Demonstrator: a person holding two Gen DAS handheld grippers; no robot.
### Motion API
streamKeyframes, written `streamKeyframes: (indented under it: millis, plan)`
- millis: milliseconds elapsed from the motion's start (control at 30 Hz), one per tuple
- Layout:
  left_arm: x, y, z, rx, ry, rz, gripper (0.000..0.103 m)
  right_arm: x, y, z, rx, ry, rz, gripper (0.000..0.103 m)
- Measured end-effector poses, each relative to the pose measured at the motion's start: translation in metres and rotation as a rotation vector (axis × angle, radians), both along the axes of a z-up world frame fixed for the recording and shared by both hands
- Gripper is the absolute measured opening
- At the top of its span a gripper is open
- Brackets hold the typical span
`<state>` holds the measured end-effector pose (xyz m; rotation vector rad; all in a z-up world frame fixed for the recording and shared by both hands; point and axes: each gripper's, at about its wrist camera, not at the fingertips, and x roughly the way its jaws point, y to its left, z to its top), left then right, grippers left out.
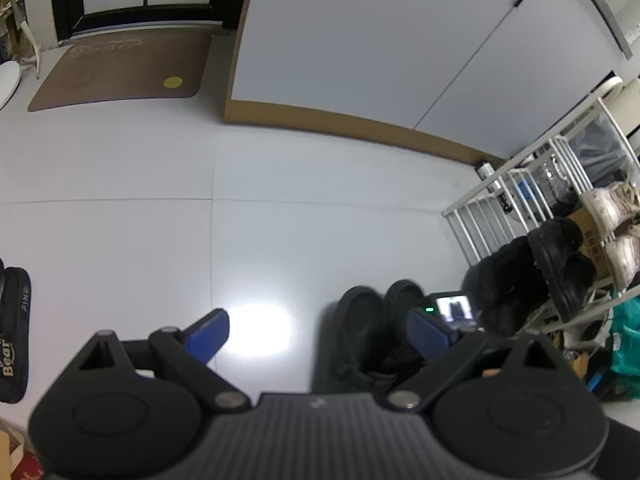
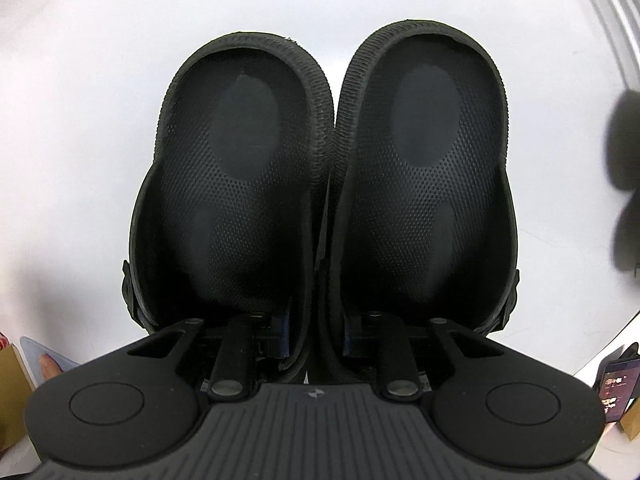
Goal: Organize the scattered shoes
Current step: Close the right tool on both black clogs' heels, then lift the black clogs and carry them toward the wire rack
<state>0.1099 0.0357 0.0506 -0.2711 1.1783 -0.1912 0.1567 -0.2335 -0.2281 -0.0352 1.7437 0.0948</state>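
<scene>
Directly under my right gripper point(image 2: 314, 338): pair of black clogs point(image 2: 324, 184), side by side, touching, over white floor point(image 2: 80, 120). Jaws narrow, pinching the clogs' two inner walls together. Left gripper point(image 1: 316, 330) stands wide, empty, just beside the clogs. White shoe rack point(image 1: 532, 184) near them.

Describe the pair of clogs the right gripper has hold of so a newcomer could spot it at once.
Start at the white shoe rack by the cupboard, then drop to the tile floor in front of it. The black clogs are there side by side, the right gripper pinching their two inner walls together. Unlike the dark shoes on the rack, they are off it.
</scene>
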Motion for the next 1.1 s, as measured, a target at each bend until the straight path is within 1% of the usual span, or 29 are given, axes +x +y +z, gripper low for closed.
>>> streamKeyframes:
  millis: [67, 133, 233, 333, 467, 600, 667, 733, 833, 933, 1100]
  plan:
    - [0.001, 0.000, -0.002, 0.009, 0.006, -0.001, 0.097, -0.005, -0.003, 0.012, 0.007, -0.050, 0.006, 0.025]
    - [0.001, 0.000, -0.003, 0.014, 0.011, 0.001, 0.097, -0.016, -0.009, 0.029, 0.020, -0.131, -0.007, 0.024]
    - [0.000, -0.004, 0.001, -0.001, 0.001, 0.012, 0.097, -0.035, -0.014, 0.049, 0.013, -0.239, -0.015, 0.024]
    - [-0.004, -0.016, 0.003, -0.004, -0.005, -0.020, 0.097, -0.053, -0.018, 0.065, -0.001, -0.332, -0.018, 0.024]
    - [-0.009, -0.028, 0.002, 0.011, -0.003, -0.050, 0.096, -0.072, -0.026, 0.082, -0.011, -0.422, -0.027, 0.024]
    - [-0.014, -0.033, 0.006, 0.016, -0.013, -0.052, 0.096, -0.086, -0.035, 0.101, -0.007, -0.483, -0.054, 0.024]
    - [-0.017, -0.038, 0.008, 0.023, -0.024, -0.069, 0.096, -0.090, -0.038, 0.107, -0.005, -0.502, -0.062, 0.024]
    - [-0.020, -0.043, 0.010, 0.033, -0.035, -0.090, 0.096, -0.097, -0.042, 0.122, -0.007, -0.543, -0.076, 0.024]
    - [-0.022, -0.048, 0.008, 0.038, -0.028, -0.097, 0.096, -0.105, -0.055, 0.136, -0.008, -0.592, -0.087, 0.024]
    - [-0.024, -0.050, 0.011, 0.032, -0.039, -0.099, 0.096, -0.111, -0.061, 0.155, -0.009, -0.641, -0.098, 0.024]
    - [-0.028, -0.057, 0.017, 0.016, -0.053, -0.099, 0.096, -0.112, -0.052, 0.206, -0.017, -0.708, -0.094, 0.024]
